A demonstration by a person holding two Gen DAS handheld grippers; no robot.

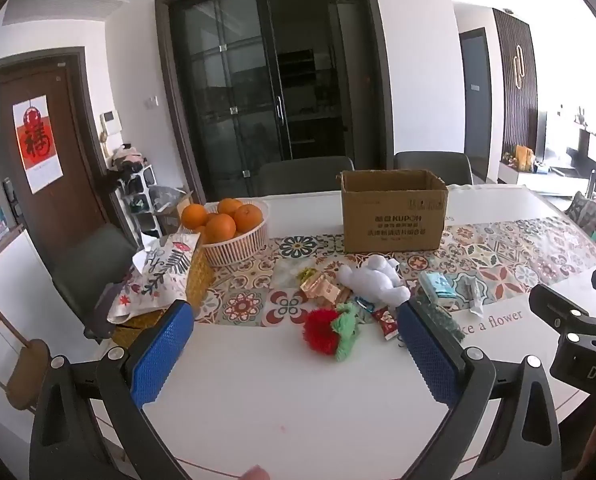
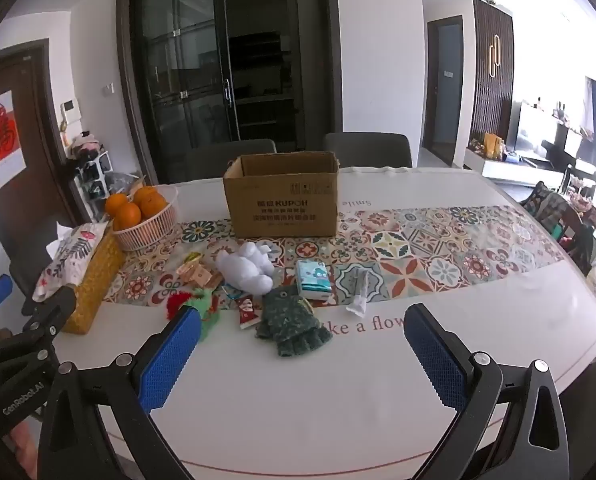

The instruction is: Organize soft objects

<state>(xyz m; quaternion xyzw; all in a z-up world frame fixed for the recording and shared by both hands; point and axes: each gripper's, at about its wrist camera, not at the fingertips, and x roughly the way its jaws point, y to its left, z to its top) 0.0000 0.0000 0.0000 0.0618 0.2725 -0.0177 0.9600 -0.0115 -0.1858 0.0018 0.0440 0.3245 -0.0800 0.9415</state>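
A white plush toy (image 1: 376, 282) (image 2: 246, 268) lies on the patterned runner in front of an open cardboard box (image 1: 394, 216) (image 2: 283, 204). Nearer me sit a red pompom (image 1: 322, 331) (image 2: 173, 304) with a green knitted piece (image 1: 348, 330) (image 2: 206, 308), and a dark green knitted glove (image 2: 291, 326) (image 1: 444, 318). A tissue pack (image 2: 314, 280) (image 1: 438, 286) and snack packets (image 1: 324, 290) (image 2: 195, 274) lie among them. My left gripper (image 1: 295, 354) hangs open over the near table edge, short of the pompom. My right gripper (image 2: 302, 360) is open too, just short of the glove. Nothing is between either pair of fingers.
A basket of oranges (image 1: 233, 232) (image 2: 145, 216) and a woven tissue box with a floral cover (image 1: 165, 280) (image 2: 85, 272) stand at the left. A small tube (image 2: 360, 292) lies right of the tissue pack. Grey chairs (image 2: 366, 150) stand behind the white table (image 2: 298, 412).
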